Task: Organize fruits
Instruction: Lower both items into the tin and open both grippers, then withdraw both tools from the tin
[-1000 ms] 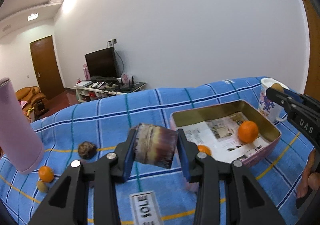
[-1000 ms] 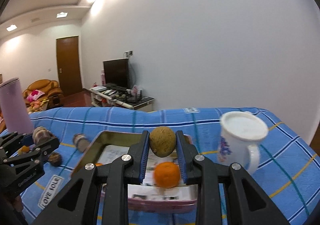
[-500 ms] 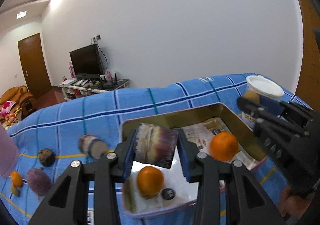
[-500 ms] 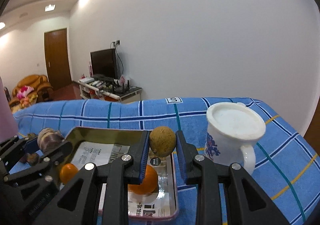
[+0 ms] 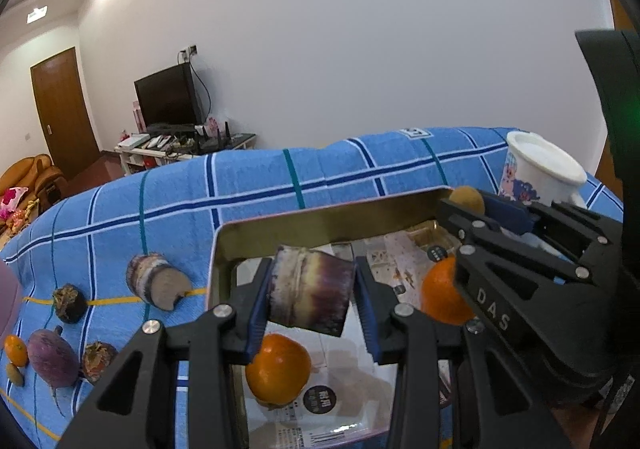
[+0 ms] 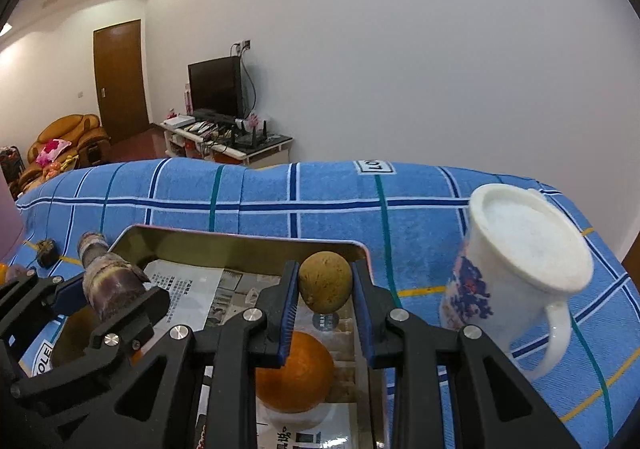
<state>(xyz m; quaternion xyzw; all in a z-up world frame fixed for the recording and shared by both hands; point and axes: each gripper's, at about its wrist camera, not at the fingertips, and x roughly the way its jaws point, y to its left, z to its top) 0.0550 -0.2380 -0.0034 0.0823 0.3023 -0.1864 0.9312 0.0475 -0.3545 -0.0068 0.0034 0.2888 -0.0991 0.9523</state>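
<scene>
The left tool [image 5: 312, 303] is clamped on a purple-striped sugarcane piece [image 5: 311, 295], held above a gold metal tray [image 5: 320, 217] lined with newspaper. An orange [image 5: 278, 367] lies in the tray just below this tool. The right tool [image 6: 325, 305] grips a small brown round fruit [image 6: 325, 281] over the tray's far right corner, with a second orange [image 6: 295, 373] beneath it. To its right stands a white mug [image 6: 520, 261] on the blue checked cloth [image 6: 280, 197].

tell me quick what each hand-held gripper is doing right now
Left hand-held gripper: closed on the sugarcane piece, over the tray.
Right hand-held gripper: closed on the small brown fruit, over the tray.
</scene>
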